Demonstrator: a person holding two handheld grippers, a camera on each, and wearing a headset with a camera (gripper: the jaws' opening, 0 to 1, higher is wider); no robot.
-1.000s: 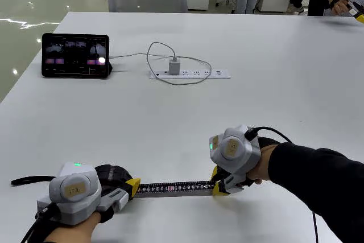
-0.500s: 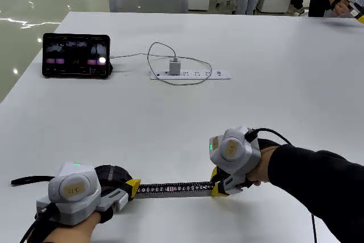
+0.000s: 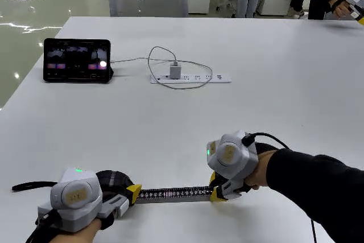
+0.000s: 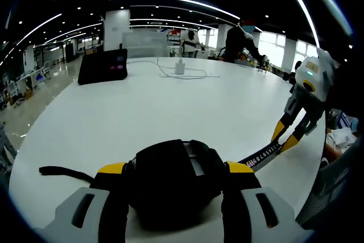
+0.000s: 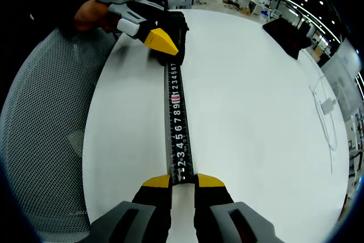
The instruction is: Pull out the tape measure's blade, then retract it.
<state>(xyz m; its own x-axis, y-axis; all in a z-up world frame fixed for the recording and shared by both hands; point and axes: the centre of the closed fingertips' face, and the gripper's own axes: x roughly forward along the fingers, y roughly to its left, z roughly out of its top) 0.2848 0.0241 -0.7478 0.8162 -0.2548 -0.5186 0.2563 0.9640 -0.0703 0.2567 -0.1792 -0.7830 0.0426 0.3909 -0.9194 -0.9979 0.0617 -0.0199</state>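
Black-cased tape measure (image 4: 173,194) lies at the near left of the white tabletop (image 3: 170,123), clamped from both sides by the left gripper (image 4: 175,169); its yellow-tipped fingers (image 4: 111,169) press against the case flanks. A black strap (image 4: 62,172) trails off the case to the left. The blade (image 5: 176,118), dark with pale numerals, runs rightward along the near edge, flat or nearly flat on the surface. The right gripper (image 5: 183,181) pinches the blade at its tip end, fingers closed tight on the strip with no gap showing. Only a short length is out, so I judge the pull as partly done, with retraction to come. To do it well: hold the case pinned and level with the left, and draw the right gripper straight out to the right, in line with the case mouth, low over the surface. Any twist or lift at the tip risks buckling the strip or slipping the pinch. For the return, walk the tip back under grip rather than releasing it to snap. A tablet (image 3: 77,60) and power strip (image 3: 190,77) sit well apart on the far side, clear of the travel line.
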